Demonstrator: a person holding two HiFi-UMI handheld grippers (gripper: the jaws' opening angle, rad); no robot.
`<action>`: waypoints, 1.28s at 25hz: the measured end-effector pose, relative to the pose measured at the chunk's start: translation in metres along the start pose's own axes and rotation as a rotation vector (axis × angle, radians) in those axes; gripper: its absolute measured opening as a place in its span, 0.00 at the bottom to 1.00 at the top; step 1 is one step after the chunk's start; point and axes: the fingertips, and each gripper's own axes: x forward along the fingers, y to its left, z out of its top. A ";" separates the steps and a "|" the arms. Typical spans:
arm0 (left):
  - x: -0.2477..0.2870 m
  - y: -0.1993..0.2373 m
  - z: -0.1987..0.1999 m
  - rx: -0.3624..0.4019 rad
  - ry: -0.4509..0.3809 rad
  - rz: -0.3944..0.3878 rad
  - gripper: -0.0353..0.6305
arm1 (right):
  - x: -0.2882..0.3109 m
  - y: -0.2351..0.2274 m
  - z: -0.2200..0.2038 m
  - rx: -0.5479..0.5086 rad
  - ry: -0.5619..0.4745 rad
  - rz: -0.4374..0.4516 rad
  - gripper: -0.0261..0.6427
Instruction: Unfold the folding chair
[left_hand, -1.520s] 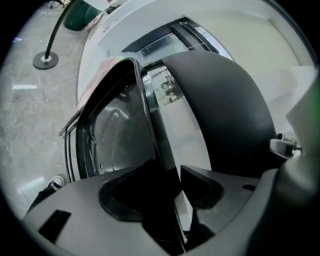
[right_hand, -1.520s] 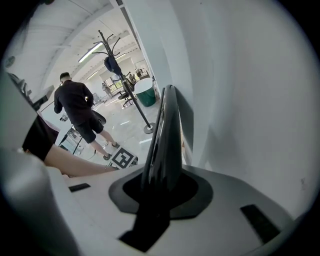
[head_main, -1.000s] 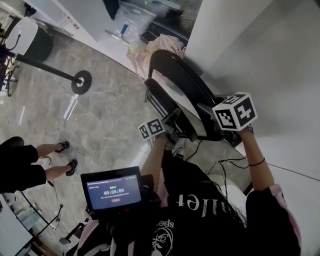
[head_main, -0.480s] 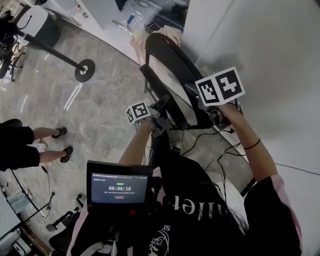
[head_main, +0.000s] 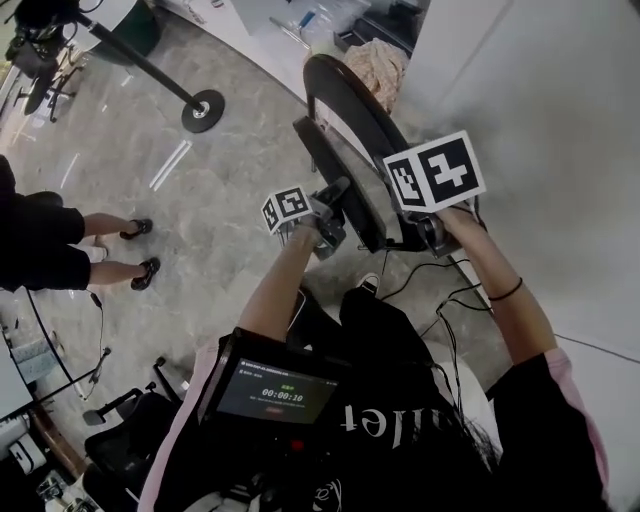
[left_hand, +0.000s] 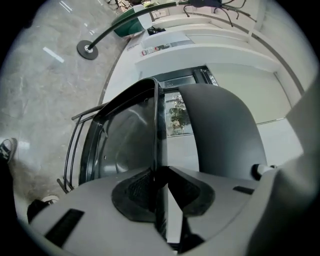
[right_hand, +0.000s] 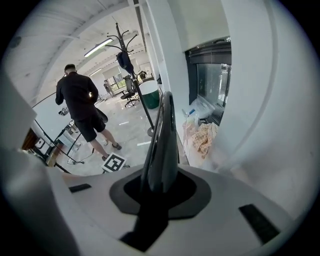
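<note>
The black folding chair (head_main: 345, 120) stands folded beside the white wall. In the left gripper view its glossy seat panel (left_hand: 125, 135) is on the left and its backrest (left_hand: 225, 130) on the right. My left gripper (head_main: 335, 208) (left_hand: 161, 187) is shut on the seat's thin edge; its jaws have just been closing, then easing a little, with that edge between them. My right gripper (head_main: 405, 235) (right_hand: 159, 187) grips the backrest's edge (right_hand: 162, 145); its jaws have just been closing on it.
A white wall (head_main: 540, 100) rises right of the chair. A coat stand's round base (head_main: 203, 110) and a standing person's legs (head_main: 100, 250) are on the left. Crumpled cloth (head_main: 375, 65) lies behind the chair, cables (head_main: 440, 290) trail below it. A screen (head_main: 280, 390) hangs at my chest.
Both grippers have shifted up in the picture along the chair. The left gripper's jaws came onto the seat edge. The head view has swung, and the standing person shows lower left.
</note>
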 end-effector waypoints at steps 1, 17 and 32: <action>-0.008 0.002 0.002 0.000 0.005 0.003 0.16 | 0.001 0.008 0.001 -0.002 -0.002 -0.004 0.15; -0.220 0.055 0.057 0.134 0.218 -0.010 0.16 | 0.037 0.217 0.015 0.168 -0.032 -0.035 0.15; -0.416 0.136 0.116 0.116 0.183 -0.043 0.18 | 0.096 0.404 0.016 0.114 -0.053 0.048 0.17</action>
